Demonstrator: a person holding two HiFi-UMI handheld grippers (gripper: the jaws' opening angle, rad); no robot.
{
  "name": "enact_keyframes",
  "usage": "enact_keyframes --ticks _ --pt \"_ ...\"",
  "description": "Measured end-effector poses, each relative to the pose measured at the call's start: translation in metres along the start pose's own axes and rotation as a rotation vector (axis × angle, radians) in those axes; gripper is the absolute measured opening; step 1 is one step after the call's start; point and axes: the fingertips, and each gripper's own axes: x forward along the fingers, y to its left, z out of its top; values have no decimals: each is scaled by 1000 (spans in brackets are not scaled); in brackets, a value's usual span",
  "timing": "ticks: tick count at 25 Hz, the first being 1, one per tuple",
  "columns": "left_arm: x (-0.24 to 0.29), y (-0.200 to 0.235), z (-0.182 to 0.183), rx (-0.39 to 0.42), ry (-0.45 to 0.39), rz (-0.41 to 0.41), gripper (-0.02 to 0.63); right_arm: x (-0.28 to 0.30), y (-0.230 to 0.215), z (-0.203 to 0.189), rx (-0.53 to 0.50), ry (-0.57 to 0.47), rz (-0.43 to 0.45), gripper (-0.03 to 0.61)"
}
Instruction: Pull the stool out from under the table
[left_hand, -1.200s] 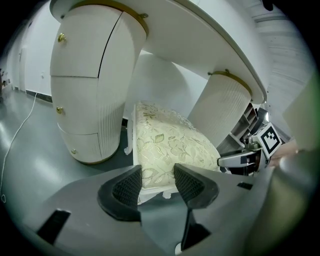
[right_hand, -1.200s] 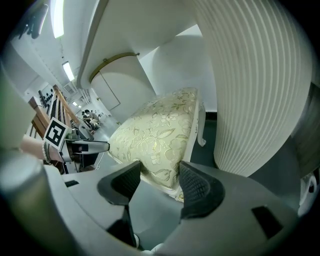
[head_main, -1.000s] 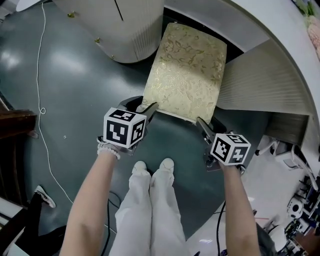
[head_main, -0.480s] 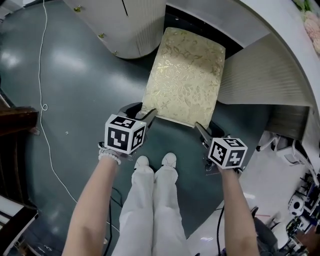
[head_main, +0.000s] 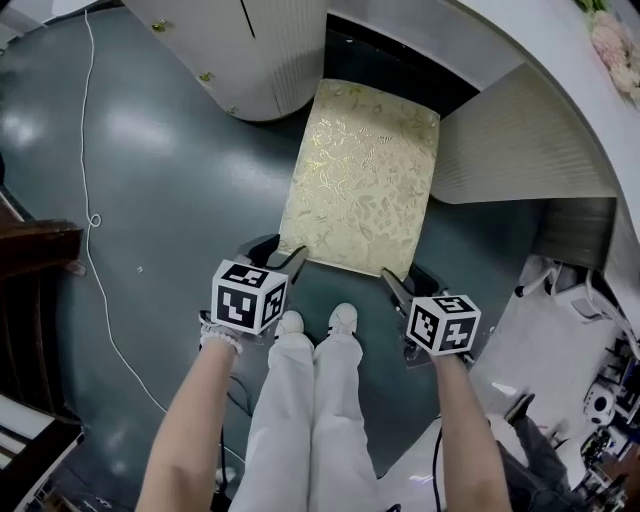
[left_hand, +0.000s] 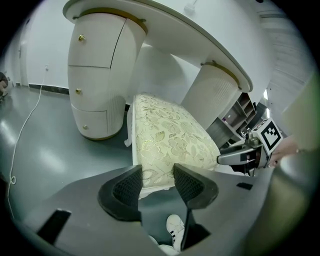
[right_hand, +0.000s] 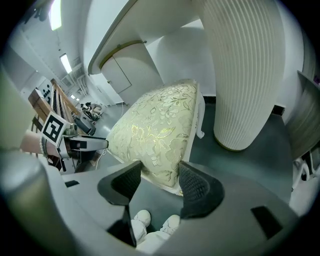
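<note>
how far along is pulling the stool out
Done: the stool shows almost wholly clear of the table. In hand: left gripper and right gripper jaws clamp its near corners. Left: maybe a short pull more, then release.

Stool (head_main: 362, 180) between table (head_main: 545, 45) pedestals (head_main: 520, 150)

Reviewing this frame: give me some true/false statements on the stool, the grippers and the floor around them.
1. The left gripper and right gripper each clamp a near corner of the stool. True.
2. The stool's cushion is plain dark blue. False: it is gold floral fabric.
3. The stool's far end sits between the pedestal with drawers and the ribbed pedestal. True.
4. The person's shoes rest on the stool. False: they stand on the floor by its near edge.
5. A white cable lies on the floor. True.
</note>
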Motion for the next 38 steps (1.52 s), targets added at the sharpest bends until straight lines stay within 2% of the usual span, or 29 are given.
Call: enact_keyframes --ticks 3,8,12,16,21,30,34,35,36,37,38 --pt "-4 -1 -7 -8 23 6 215 -1 3 -6 3 25 2 258" --pt "-22 -8 -42 4 34 2 215 -13 18 -39 -18 36 -11 256" --pt "-14 -5 -25 -2 68 2 215 -8 11 -23 -10 68 -16 256" --pt "-19 -7 -33 -3 71 4 215 -10 15 -30 -18 72 -25 256" --pt "-2 -1 -2 7 103 -3 213 -1 2 1 -10 86 -39 255" --pt "-4 -3 -3 -3 124 -2 215 -3 1 -1 -16 106 -62 256" --pt "-11 -2 -3 19 157 18 208 -7 0 -1 -32 140 -90 254" --pt "-14 -3 -1 22 160 23 200 -10 -1 1 -44 140 -107 241" --pt "-18 -6 1 27 158 26 165 -14 -2 6 -57 131 -127 211" --pt "-23 -9 5 37 152 30 113 -19 -3 12 -71 113 -146 135" --pt "-27 -12 11 55 142 34 89 -24 -2 21 -83 91 -159 93"
